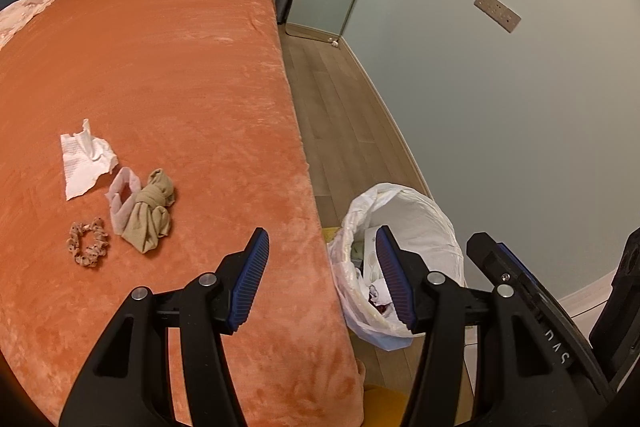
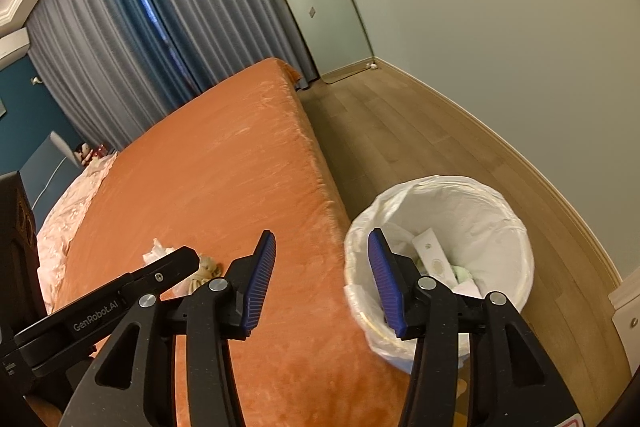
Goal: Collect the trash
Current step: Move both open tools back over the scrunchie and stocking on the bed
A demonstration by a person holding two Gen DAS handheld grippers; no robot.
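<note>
A crumpled white tissue [image 1: 86,157] lies on the orange bed [image 1: 180,75], with a beige knotted cloth [image 1: 150,209], a pale pink band [image 1: 122,197] and a spotted scrunchie [image 1: 88,243] close by. A bin with a white liner [image 1: 404,215] stands on the floor beside the bed; it holds a white packet [image 2: 434,257] and other scraps. My left gripper [image 1: 322,239] is open and empty over the bed's edge. My right gripper [image 2: 322,241] is open and empty, between the bed [image 2: 224,179] and the bin [image 2: 460,203]. The tissue [image 2: 158,250] is partly hidden by the left gripper there.
Wooden floor [image 1: 340,107] runs between the bed and a pale wall [image 1: 500,107]. A standing mirror [image 2: 316,3] leans in the far corner by grey-blue curtains [image 2: 140,35]. A pink quilt [image 2: 68,219] lies at the head of the bed.
</note>
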